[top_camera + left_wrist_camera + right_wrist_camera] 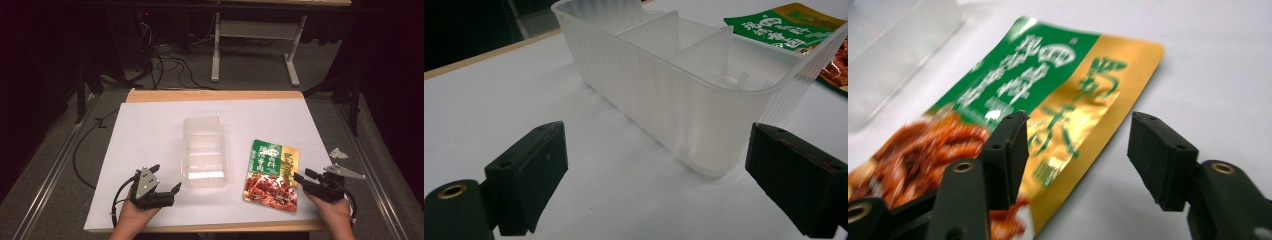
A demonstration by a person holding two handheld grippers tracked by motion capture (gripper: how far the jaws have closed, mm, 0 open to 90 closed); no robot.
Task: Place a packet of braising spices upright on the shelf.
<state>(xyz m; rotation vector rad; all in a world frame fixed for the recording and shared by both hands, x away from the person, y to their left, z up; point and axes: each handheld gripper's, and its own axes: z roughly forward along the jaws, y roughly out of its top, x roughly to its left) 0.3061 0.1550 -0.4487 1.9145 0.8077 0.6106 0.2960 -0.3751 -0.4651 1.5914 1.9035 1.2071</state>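
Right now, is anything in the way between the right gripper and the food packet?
Nothing visible. The right gripper sits open at the food packet's right edge, with just bare white table between them. The clear plastic box stands on the packet's far side.

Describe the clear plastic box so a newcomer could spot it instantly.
Start at the white sheet covering the table; the clear divided box stands near its middle, ahead of the open left tool. A flat green-and-gold food pouch lies apart to its right. The box is the one see-through, upright item, ribbed walls, partitioned into compartments, all empty.
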